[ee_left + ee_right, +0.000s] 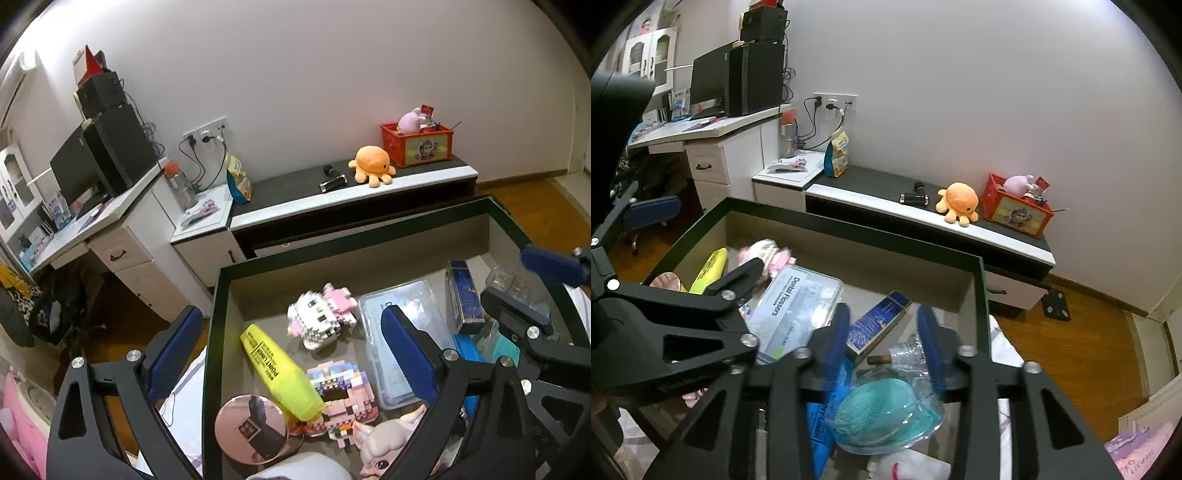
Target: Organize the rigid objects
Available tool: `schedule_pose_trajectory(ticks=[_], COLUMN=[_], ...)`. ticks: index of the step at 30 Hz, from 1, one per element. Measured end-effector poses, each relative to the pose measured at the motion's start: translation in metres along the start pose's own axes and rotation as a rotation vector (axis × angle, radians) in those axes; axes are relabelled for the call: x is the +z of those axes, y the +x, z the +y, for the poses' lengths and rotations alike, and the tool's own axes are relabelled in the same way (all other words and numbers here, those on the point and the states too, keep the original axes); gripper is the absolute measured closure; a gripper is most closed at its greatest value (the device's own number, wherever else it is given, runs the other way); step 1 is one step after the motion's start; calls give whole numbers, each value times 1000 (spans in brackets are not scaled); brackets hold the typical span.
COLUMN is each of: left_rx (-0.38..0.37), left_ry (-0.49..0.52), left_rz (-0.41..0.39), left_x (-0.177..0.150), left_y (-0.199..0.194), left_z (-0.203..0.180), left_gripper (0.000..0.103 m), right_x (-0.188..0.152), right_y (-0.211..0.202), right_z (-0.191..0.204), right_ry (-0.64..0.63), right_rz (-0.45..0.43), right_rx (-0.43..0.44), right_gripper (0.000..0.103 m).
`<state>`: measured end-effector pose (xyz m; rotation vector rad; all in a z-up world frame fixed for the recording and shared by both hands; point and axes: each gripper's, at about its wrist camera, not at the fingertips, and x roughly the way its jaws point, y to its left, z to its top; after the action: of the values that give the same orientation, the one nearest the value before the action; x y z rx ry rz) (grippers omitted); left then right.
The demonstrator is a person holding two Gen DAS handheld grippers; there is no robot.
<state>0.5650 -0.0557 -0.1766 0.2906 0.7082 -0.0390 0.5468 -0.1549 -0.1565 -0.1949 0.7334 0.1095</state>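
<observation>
Both claws hover over the dark-rimmed, beige-lined open box [221, 280]: the left gripper [291, 350] gapes wide and empty above the fat yellow plastic highlighter [280, 373], while the right gripper [886, 347] stands partly open with nothing pinched, straddling a small clear glass bottle [905, 354]. The highlighter lies at the box's near left, its long axis slanting from far-left to near-right and its near end propped on the pastel brick figure [340, 395]. Nudged off-centre, it could roll onto the round pink mirror [253, 428], and the crowded right claw might topple the bottle against the blue carton [879, 326].
</observation>
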Motion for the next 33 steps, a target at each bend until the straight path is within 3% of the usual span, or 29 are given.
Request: schedule_pose_trajectory(ticks=[4, 8, 10, 13, 18, 25, 33], left_rx=[-18, -76, -98, -158, -184, -182, -187], left_ry=[-31, -78, -95, -134, -139, -61, -80], left_rz=[5, 7, 2, 15, 7, -1, -11], left_x=[-2, -3, -5, -10, -19, -32, -35], left_y=[-4, -11, -15, -21, -37, -65, -95], left_z=[9, 16, 19, 24, 24, 12, 15], left_gripper=[0, 0, 0, 0, 0, 0, 0], right_x=[1, 1, 2, 1, -4, -13, -19], right_y=[-7, -14, -18, -26, -37, -59, -92], right_z=[-7, -14, -16, -16, -15, -23, -20], right_ry=[30, 61, 75, 79, 71, 115, 113], right_rz=[-2, -3, -9, -25, -24, -25, -41], right_rx=[5, 60, 69, 84, 87, 96, 98], right_gripper=[25, 16, 0, 0, 0, 0, 0])
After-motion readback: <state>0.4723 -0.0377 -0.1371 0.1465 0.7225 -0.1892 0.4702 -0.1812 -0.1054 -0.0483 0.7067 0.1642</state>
